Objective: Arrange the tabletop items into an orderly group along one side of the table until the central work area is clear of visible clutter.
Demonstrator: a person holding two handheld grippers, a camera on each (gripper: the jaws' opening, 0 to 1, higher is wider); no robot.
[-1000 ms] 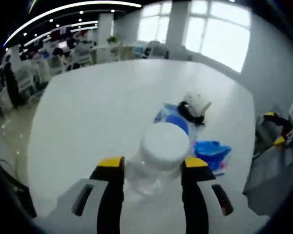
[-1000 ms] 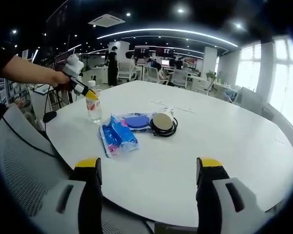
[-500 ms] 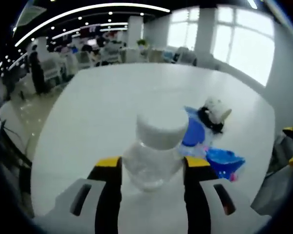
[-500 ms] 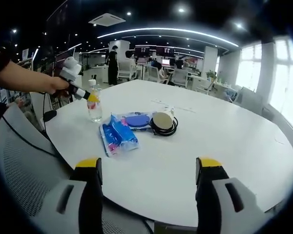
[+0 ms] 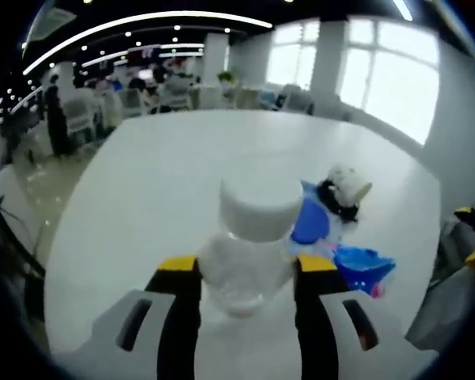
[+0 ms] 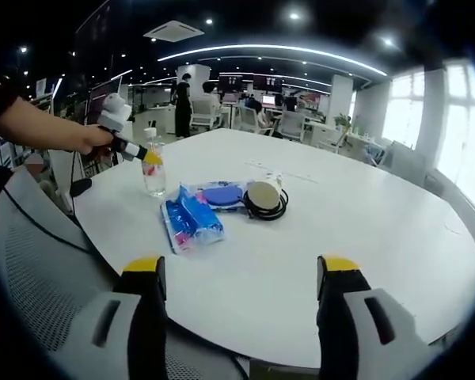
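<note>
A clear plastic bottle with a white cap stands upright on the white round table, and my left gripper is shut on its body. The right gripper view shows that gripper, held by a hand, on the bottle near the table's left edge. Beside the bottle lie a blue tissue packet, a blue round item and a coiled black cable with a tan disc. My right gripper hangs open over the near table edge with nothing between its fingers.
A grey mesh chair stands at the table's near left. The right half of the table is bare. Desks, chairs and people fill the office behind. The right gripper sits at the far right of the left gripper view.
The bottle in my left gripper went from tilted to upright and came down onto the table near the blue items. My right gripper has stayed still.
</note>
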